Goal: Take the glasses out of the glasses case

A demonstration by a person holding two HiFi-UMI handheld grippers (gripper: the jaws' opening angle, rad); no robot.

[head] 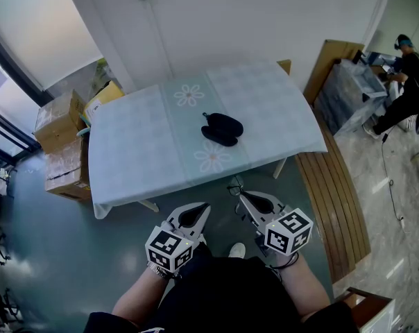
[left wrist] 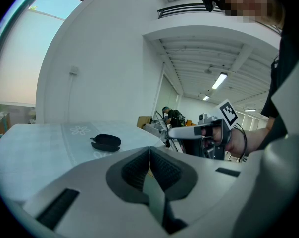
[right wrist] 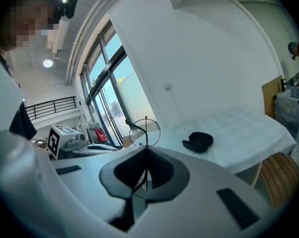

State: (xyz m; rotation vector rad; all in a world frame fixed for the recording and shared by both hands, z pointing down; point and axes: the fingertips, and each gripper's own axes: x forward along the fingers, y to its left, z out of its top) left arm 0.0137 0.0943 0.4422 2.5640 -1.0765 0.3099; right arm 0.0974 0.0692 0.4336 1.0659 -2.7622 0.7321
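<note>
Already out of the open glasses case [head: 222,129] lying well ahead on the counter [head: 140,158], the glasses [right wrist: 146,133] are hanging pinched in the right tongs [head: 241,195], while the left tongs [head: 205,207] are resting pressed together, empty.

Soft daylight from the windows [right wrist: 106,83] fills the room. The table [head: 126,165] is evenly bright, and the glasses case [head: 222,129] throws only a faint shadow near its centre. The floor [head: 50,255] carries pale glare, and the ceiling lamps [left wrist: 220,80] blow out. Both gripper views bend strongly and have black corners. The thin glasses [right wrist: 145,131] read sharp against the bright panes.
</note>
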